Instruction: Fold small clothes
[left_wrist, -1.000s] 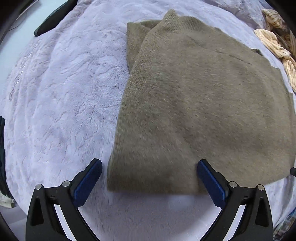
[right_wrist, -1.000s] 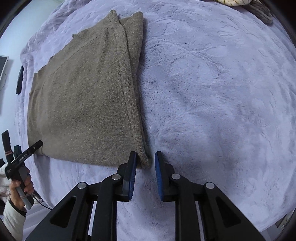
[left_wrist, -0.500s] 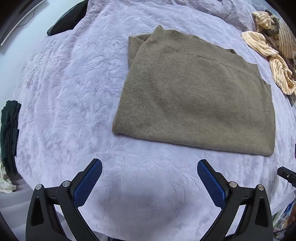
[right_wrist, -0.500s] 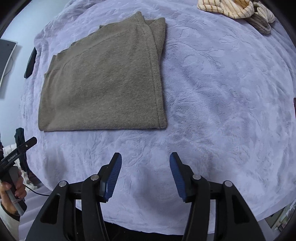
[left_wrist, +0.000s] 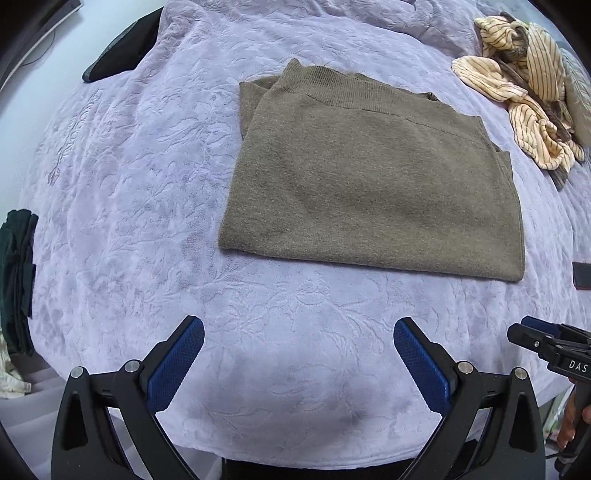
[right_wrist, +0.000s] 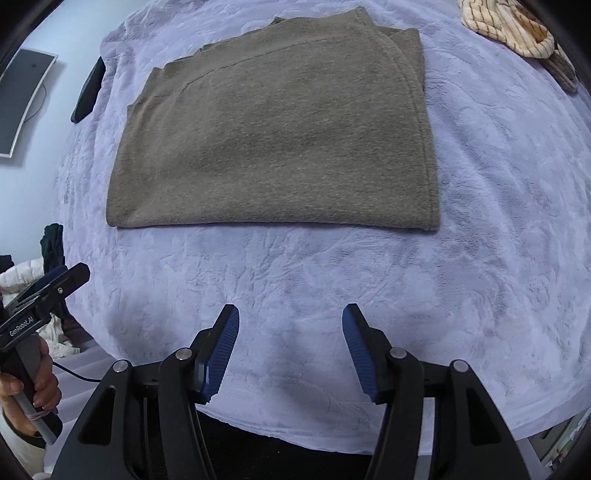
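An olive-brown knit sweater (left_wrist: 373, 184) lies folded flat into a rectangle on the lavender blanket (left_wrist: 129, 221); it also shows in the right wrist view (right_wrist: 280, 136). My left gripper (left_wrist: 298, 360) is open and empty, held near the bed's front edge, well short of the sweater. My right gripper (right_wrist: 291, 347) is open and empty, also back from the sweater's near edge. Each gripper shows at the edge of the other's view: the right gripper (left_wrist: 546, 343) and the left gripper (right_wrist: 48, 291).
A crumpled yellow striped garment (left_wrist: 517, 92) lies at the far right of the bed, also in the right wrist view (right_wrist: 513, 29). A dark object (left_wrist: 122, 55) lies at the far left edge. Dark clothes (left_wrist: 14, 273) hang left of the bed. A monitor (right_wrist: 22, 99) stands on the left.
My right gripper let go of the sweater's near corner and opened. Both grippers pulled back from the sweater toward the bed's front edge. The sweater lies still.
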